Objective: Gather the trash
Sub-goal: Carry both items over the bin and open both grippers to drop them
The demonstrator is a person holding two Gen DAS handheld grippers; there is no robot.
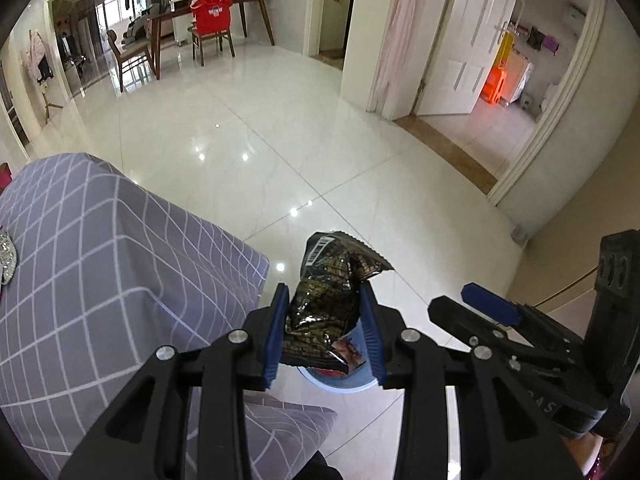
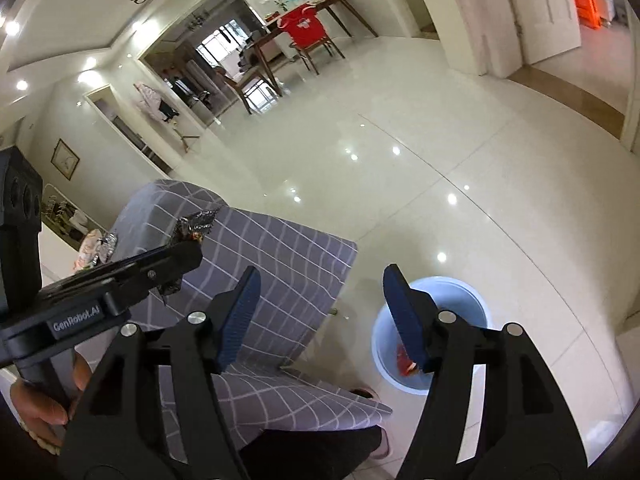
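A crumpled black and gold snack wrapper [image 1: 330,300] fills the middle of the left wrist view, pinched between the blue pads of the left hand-held gripper [image 1: 326,334]. It hangs above a pale blue bin [image 1: 340,386] on the glossy white tiled floor [image 1: 280,140]; a red scrap [image 1: 350,354] shows inside the bin. To the left is a worktop under a grey checked cloth [image 1: 100,260]. The right hand-held gripper [image 1: 486,308] enters from the right edge.

In the right wrist view, the right hand-held gripper [image 2: 320,316] stands wide with nothing between its pads. Beneath its right finger sits the pale blue bin [image 2: 460,292], a red scrap [image 2: 406,362] lying at its bottom. The grey checked cloth [image 2: 280,260] lies to the left, and the left hand-held gripper [image 2: 182,258] holds the snack wrapper [image 2: 196,226] above it. A person's hand [image 2: 44,404] grips that tool's handle.
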